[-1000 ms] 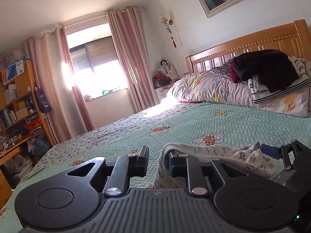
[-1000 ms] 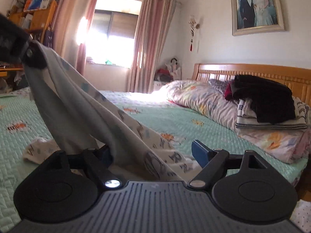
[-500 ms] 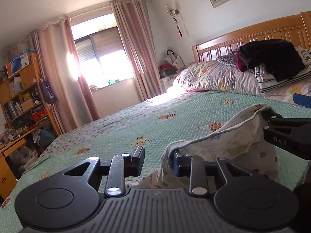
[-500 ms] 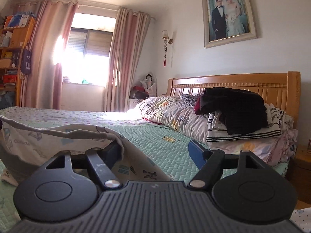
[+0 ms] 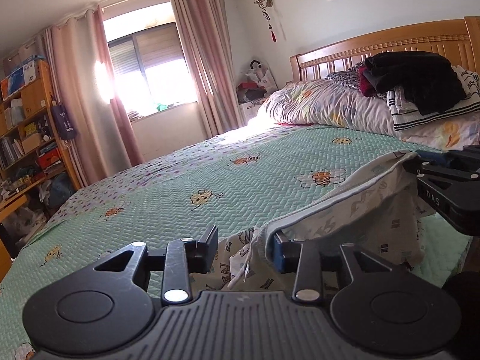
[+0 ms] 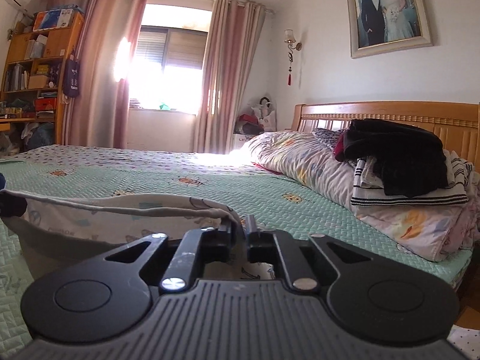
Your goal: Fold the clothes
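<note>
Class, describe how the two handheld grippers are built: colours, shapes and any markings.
Both are matte black plastic. Each has a ribbed base plate, two round discs at its sides, and angular linkage arms with silver screws leading to the fingers. The left gripper has a blue pad on one finger. The right gripper, seen from the left wrist view, carries the white letters "DAS". No cables or sleeves show.

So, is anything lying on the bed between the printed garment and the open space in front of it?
Nothing visible: the bedspread ahead of the printed garment is bare; the clothes pile sits by the headboard.
</note>
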The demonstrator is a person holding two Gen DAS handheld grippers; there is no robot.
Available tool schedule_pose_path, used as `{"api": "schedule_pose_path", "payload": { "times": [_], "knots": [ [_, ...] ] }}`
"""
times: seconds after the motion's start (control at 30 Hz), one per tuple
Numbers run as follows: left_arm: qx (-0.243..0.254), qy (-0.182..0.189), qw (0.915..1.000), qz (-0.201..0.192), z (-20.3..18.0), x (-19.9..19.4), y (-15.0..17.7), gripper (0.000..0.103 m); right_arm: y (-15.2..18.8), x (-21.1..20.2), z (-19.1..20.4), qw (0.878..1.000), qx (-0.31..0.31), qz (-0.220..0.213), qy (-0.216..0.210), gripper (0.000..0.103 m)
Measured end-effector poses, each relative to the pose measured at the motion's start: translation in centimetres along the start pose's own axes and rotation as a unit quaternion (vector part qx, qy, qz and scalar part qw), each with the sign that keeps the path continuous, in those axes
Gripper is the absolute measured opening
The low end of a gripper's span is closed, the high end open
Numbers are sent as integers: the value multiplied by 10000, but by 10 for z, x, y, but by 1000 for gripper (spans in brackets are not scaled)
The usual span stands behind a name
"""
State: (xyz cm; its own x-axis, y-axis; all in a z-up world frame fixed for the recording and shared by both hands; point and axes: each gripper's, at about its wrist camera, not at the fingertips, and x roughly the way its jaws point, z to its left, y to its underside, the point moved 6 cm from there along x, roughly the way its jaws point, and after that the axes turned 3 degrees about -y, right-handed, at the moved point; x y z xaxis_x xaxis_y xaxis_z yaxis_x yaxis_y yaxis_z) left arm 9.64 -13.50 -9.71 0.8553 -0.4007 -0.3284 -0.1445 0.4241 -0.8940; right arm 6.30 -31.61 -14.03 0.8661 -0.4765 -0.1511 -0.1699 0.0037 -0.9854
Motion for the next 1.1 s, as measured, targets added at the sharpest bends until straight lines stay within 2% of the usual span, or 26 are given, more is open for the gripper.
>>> {"api": "schedule_pose_path", "payload": {
  "times": [0.03,0.1,0.2,0.27,0.33,0.4,0.5,0.63,0.67,0.7,0.77,0.83,1.0,1.03,1.1],
  "knots": [
    [-8,3,10000,11,0,0,1,41,0,-4,-1,10000,27,-41,59,29],
    [12,20,10000,-23,-2,-2,1,40,4,-10,0,9999,151,82,-1,29],
    [72,56,9999,-118,-6,-8,-2,40,29,-9,-3,9941,764,733,-224,29],
    [112,79,9997,-182,-9,-11,-4,40,44,-10,-6,9855,1287,1069,-294,29],
    [151,103,9995,-245,-11,-15,-6,40,57,-14,-16,9678,2134,1280,-366,31],
    [182,124,9993,-292,-14,-17,-7,40,68,-14,-21,9506,2663,1533,-450,32],
    [221,153,9990,-349,-18,-19,-9,41,85,-8,-18,9251,3202,1944,-624,32],
    [237,166,9990,-348,-19,-20,-8,41,106,-1,-15,8816,3972,2398,-868,31],
    [240,168,9990,-343,-19,-20,-8,41,109,0,-15,8777,4048,2399,-911,30],
    [241,169,9990,-338,-19,-19,-7,41,107,1,-15,8816,4003,2324,-926,28],
    [239,168,9991,-319,-19,-18,-6,41,103,3,-14,8900,3881,2180,-986,10],
    [233,121,9992,-315,-18,-16,-6,41,92,6,-15,9035,3647,1970,-1086,1],
    [19,-23,9998,-205,-6,-9,0,41,45,-14,-11,9535,2618,975,-1131,1],
    [-46,-36,9998,-171,-4,-7,1,41,36,-18,-10,9608,2400,783,-1141,1],
    [-174,-11,9998,-96,0,-4,4,41,28,-20,-8,9659,2185,676,-1215,1]
  ]
}}
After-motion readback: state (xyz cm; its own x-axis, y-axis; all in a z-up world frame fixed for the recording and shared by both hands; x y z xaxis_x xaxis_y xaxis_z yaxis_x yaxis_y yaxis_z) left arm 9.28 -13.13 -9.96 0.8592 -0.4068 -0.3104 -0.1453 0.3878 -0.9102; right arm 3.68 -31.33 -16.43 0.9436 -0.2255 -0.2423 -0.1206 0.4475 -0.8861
